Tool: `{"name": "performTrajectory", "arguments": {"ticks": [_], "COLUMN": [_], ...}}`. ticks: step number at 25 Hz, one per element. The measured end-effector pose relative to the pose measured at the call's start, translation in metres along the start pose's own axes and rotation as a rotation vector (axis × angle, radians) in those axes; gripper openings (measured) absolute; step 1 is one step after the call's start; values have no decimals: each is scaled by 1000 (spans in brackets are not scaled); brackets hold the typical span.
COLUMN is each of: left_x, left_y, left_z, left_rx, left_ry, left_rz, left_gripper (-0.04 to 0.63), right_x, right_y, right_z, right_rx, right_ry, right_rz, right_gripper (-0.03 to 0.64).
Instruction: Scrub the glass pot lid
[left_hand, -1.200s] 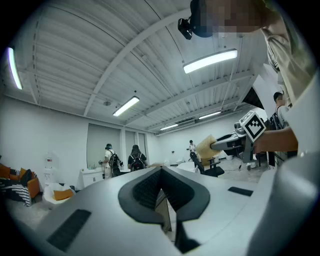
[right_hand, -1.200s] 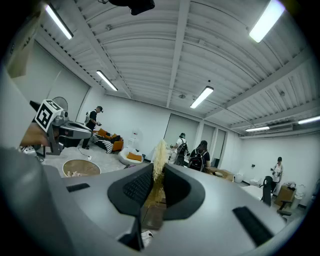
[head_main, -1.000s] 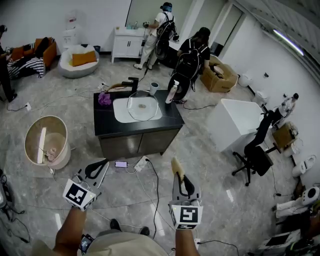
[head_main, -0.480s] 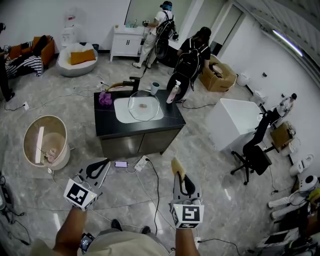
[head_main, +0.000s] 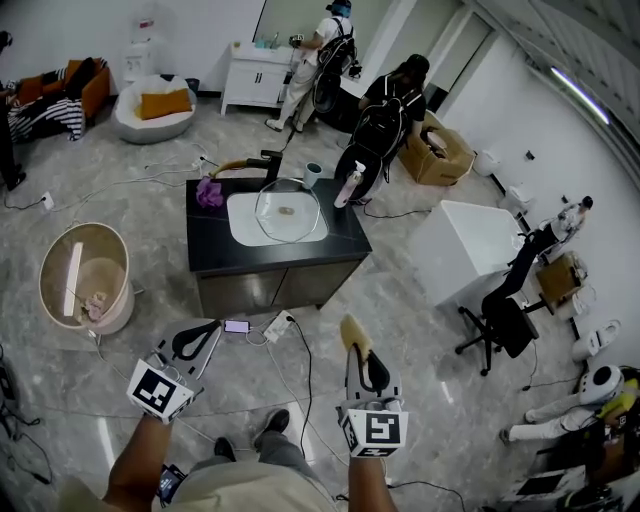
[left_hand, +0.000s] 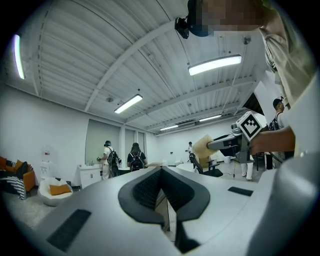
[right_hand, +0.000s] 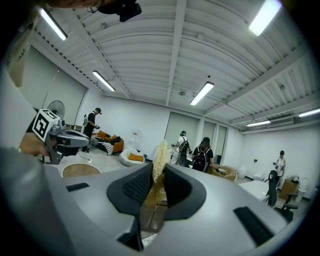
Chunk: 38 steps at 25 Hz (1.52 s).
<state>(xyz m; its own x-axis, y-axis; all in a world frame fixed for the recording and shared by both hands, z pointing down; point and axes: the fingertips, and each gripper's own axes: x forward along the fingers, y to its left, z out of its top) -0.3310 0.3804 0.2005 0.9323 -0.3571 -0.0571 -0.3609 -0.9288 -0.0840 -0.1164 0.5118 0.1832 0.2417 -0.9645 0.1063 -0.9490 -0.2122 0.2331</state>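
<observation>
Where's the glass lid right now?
In the head view, the glass pot lid rests on the white sink of the dark counter, with a purple object at its left and a white cup at its right.

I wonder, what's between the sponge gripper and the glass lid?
In the head view, floor with a black cable, a white power strip, then the sink cabinet.

Clear glossy glass lid (head_main: 286, 211); matt black counter (head_main: 205, 246); polished marble floor (head_main: 440, 370); rough fibrous sponge (head_main: 354, 334).
</observation>
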Motion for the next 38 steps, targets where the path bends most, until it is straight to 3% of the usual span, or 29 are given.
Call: {"name": "performTrajectory", "arguments": {"ticks": [15,18,32,38], "left_x": [113,139,242,269], "left_y": [42,45,35,24], "left_z": [-25,-26,-29,-34], "left_rx": [16,31,90,76], "left_ry": [144,142,170,216], "left_rz": [141,164,186,171], "left_gripper": [14,14,14,14], "right_x": [164,187,237,244], "right_y": [-75,-94,-174,-195], "right_z": [-29,-33,-67,-78], "right_rx": [76,79,133,160], "right_ry": [-28,-33,-27,-25], "right_rz": [158,183,217,217], "right_gripper": [64,64,64,64]}}
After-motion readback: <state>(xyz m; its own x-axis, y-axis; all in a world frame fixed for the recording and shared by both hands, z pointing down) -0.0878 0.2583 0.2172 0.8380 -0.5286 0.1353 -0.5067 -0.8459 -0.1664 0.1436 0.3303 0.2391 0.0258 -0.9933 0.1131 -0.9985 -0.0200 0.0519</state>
